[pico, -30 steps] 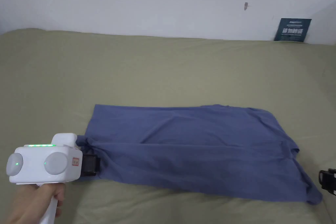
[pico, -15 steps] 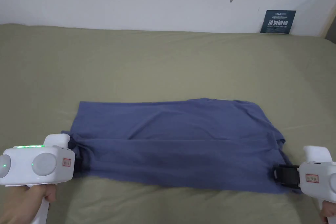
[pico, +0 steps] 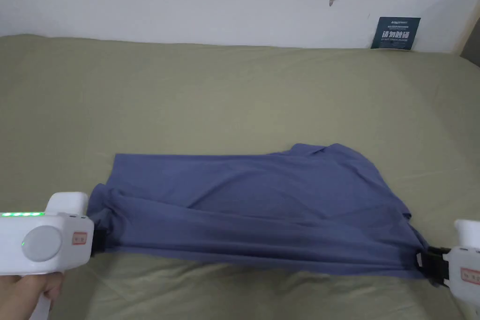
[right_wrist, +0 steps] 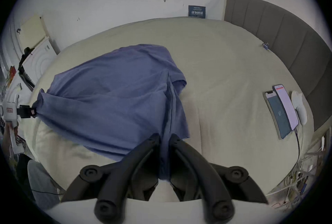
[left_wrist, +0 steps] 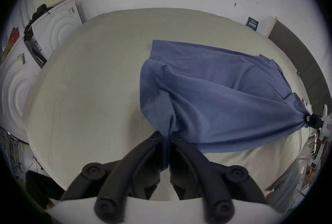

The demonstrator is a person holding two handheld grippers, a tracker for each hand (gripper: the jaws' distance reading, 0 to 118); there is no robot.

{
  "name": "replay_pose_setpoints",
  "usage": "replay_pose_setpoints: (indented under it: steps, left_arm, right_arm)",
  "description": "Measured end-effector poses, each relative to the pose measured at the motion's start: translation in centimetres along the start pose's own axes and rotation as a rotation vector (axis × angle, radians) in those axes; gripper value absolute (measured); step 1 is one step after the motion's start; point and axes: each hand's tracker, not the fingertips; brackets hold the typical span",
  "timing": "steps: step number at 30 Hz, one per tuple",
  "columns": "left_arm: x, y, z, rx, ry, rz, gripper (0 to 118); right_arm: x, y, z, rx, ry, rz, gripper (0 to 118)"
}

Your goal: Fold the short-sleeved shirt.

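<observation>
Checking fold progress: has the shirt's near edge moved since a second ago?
Yes. The shirt near edge has lifted off the bedsheet, held by both grippers.

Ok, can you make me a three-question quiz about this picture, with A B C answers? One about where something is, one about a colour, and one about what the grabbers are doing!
1. Where is the shirt?
A. On the floor
B. On the green bed
C. Hanging on the wall

2. What colour is the shirt?
A. Blue
B. Red
C. Yellow

3. What is the left gripper doing?
A. Hanging wide open above the shirt
B. Lying flat on the bed
C. Pinching the shirt's edge

Answers:
1 B, the shirt is spread over the green bed cover.
2 A, its cloth is blue all over.
3 C, its jaws are closed with cloth between them, just like the right gripper at the other end.
</observation>
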Motion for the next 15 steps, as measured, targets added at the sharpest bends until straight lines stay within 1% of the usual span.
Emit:
replay_pose_setpoints:
  steps: [3,8,14,15]
  left_arm:
    - [-1.3,-2.9,1.8,-0.008,-0.001,0.008,8]
    - [-2.7,-6.9,3.2,-0.034,0.003,0.024,8]
    - [-2.9,-7.9,2.9,-0.036,-0.011,0.050,8]
    - [-2.9,-7.8,2.9,-0.025,-0.016,0.059,9]
  right_arm:
    - [-0.8,-3.1,1.9,-0.018,0.017,0.018,9]
    - [-1.4,-6.9,2.9,-0.064,0.029,0.018,10]
    - [-1.7,-8.0,2.7,-0.065,0.026,0.019,10]
    - [-1.8,-7.7,2.8,-0.065,0.022,0.018,14]
